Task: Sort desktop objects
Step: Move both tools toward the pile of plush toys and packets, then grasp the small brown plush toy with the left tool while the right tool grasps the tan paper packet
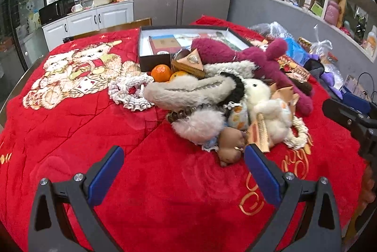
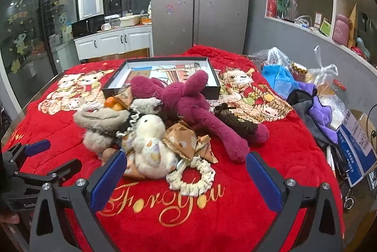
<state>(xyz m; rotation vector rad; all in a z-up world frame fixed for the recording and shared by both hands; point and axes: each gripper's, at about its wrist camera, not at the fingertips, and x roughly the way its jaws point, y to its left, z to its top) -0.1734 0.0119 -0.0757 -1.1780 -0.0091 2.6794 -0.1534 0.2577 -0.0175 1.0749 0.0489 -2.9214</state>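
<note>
The left gripper (image 1: 183, 171) hangs with its fingers spread wide and nothing between them, just short of the pile (image 1: 223, 96) on the red blanket (image 1: 70, 134); the right gripper (image 2: 186, 176) is likewise wide apart and empty, on the near side of the same pile. Nearest the pile's front edge lie a small brown toy (image 1: 229, 146) and a crocheted ring (image 2: 190, 175), both likely light and limp, so a pinch across the body or the ring's band should hold. At the pile's middle sits a white plush (image 2: 150, 146), soft and squashy; take it round the belly. Behind it sprawls a magenta plush (image 2: 188, 105), floppy, best gripped mid-torso. At the pile's far left, two oranges (image 1: 161, 72) look firm, round and apt to roll. Beyond the pile stands an open box (image 2: 162, 68).
</note>
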